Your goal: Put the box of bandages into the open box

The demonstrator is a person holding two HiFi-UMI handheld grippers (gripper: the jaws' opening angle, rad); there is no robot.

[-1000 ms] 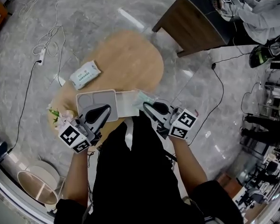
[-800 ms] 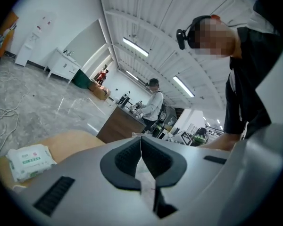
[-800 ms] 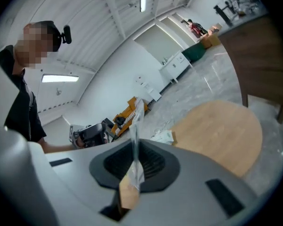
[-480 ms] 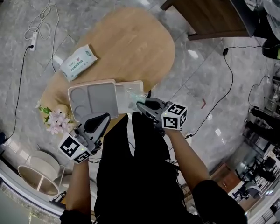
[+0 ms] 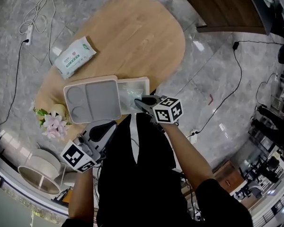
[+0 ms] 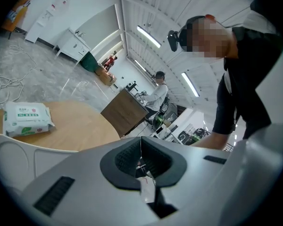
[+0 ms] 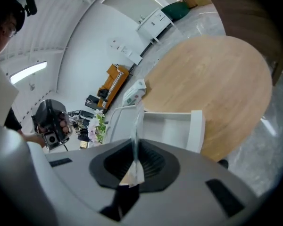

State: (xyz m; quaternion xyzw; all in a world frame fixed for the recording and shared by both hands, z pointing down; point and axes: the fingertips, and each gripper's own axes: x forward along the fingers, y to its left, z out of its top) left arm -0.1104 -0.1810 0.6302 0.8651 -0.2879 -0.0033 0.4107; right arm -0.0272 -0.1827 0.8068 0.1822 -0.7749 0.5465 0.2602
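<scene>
pinches a thin clear packet (image 7: 135, 119) in the right gripper (image 7: 133, 145), open white box (image 7: 196, 126) just ahead; holds the left gripper (image 6: 140, 147) closed and empty, grey tray (image 5: 92, 98) just ahead of it.

Below me, an oval light-wood table (image 5: 137, 37) carries a green-and-white soft pack of wipes (image 5: 75, 56) at its far left. A pale grey moulded tray (image 5: 92, 100) lies just beside an open white box (image 5: 132, 80) at my edge. A bunch of pink-and-white flowers (image 5: 51, 123) sits at the near-left rim.
</scene>
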